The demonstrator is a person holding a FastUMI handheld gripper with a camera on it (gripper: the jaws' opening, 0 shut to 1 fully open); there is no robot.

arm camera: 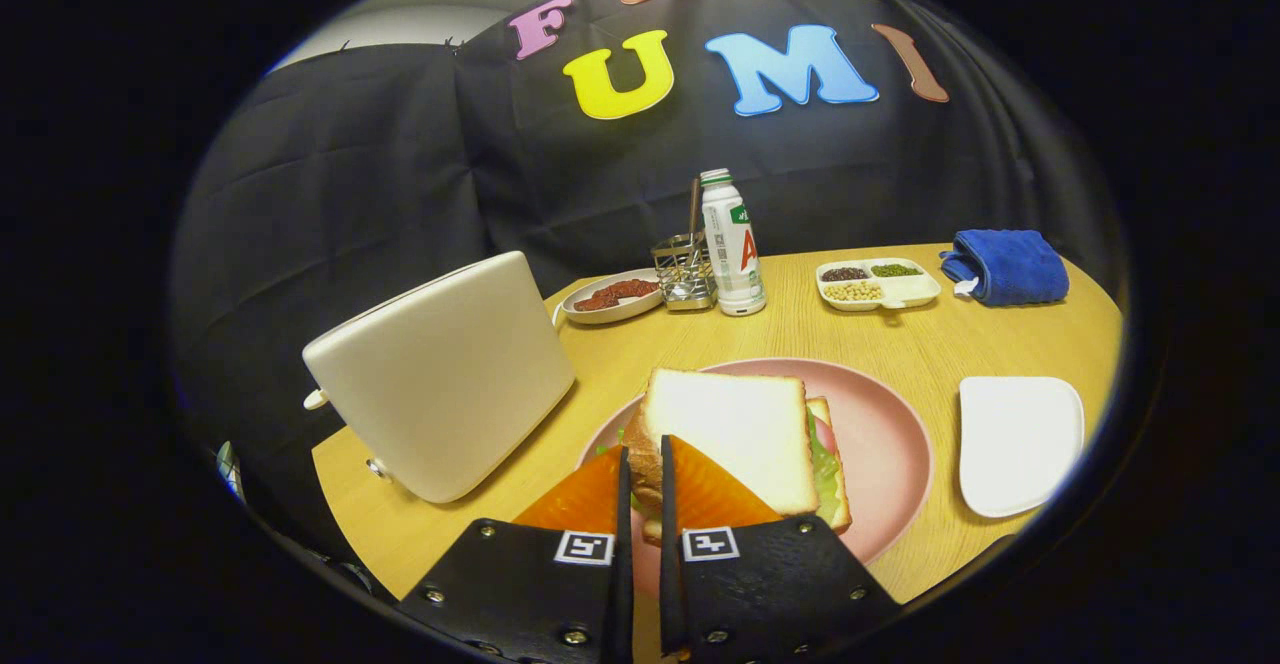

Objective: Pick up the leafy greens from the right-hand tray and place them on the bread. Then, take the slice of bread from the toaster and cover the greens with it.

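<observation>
The gripper (641,469) pinches the near edge of the top bread slice (735,434) between its narrowly set fingers, holding it tilted over the leafy greens (826,466) on the pink plate (885,444). Left of the plate stands the toaster (445,374), right of it an empty white tray (1018,439). Beyond the plate are a bottle (732,244) and a blue cloth (1005,266).

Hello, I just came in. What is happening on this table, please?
A sandwich is being built. The hand-held gripper has its fingers nearly closed on the near edge of a bread slice, holding it over the greens and bottom bread on the pink plate. The slice sits tilted, not yet flat. The toaster stands beside the plate, and the white tray on the other side.
</observation>
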